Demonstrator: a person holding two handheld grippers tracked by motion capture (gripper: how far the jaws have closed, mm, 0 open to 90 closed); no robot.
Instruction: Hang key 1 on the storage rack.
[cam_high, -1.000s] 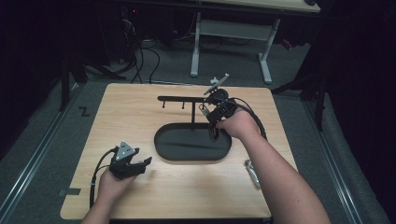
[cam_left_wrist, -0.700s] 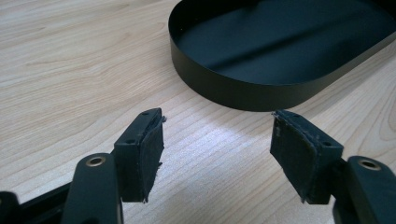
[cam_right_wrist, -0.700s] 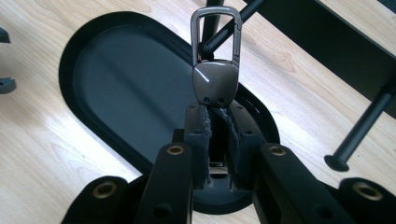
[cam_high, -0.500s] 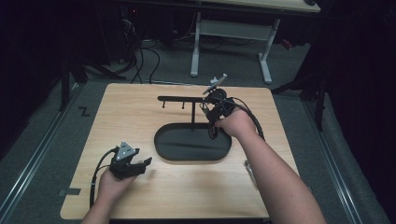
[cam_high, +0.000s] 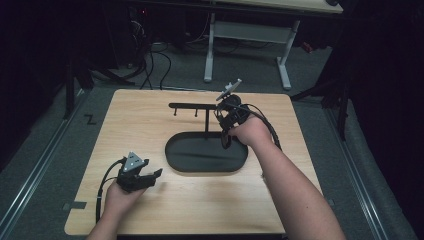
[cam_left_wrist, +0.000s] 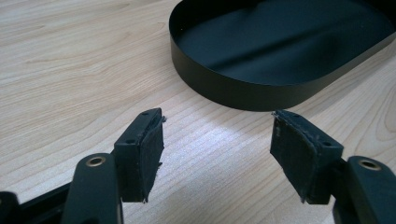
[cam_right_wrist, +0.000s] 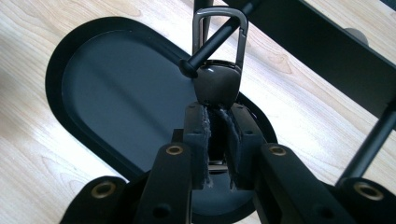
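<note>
Since a second ago, very little has moved: the right gripper (cam_high: 226, 111) has stayed up at the black stand (cam_high: 197, 106), edging only slightly along its bar, and the left gripper (cam_high: 150, 175) has stayed where it was near the front of the table.

Seen from above, a light wooden table (cam_high: 150, 125) carries a black oval tray (cam_high: 206, 152) at its middle. A thin post rises from the tray's far edge and carries a horizontal bar with short pegs hanging beneath it. The person's right hand (cam_high: 250, 132) holds the right gripper at the right end of that bar, above the tray's far right corner.

In the right gripper view, the two black jaws are closed almost together on the dark body of a metal clip (cam_right_wrist: 218, 70), a carabiner-style key ring. Its silver loop is threaded over a black peg (cam_right_wrist: 212, 42) of the stand, whose knob end touches the clip's body. The tray (cam_right_wrist: 121, 93) lies below.

The left hand (cam_high: 120, 197) rests on the table's front left area. In the left gripper view, its jaws stand wide apart with nothing between them, low over bare wood (cam_left_wrist: 70, 70), pointing toward the near wall of the tray (cam_left_wrist: 233, 91), which is just ahead.
</note>
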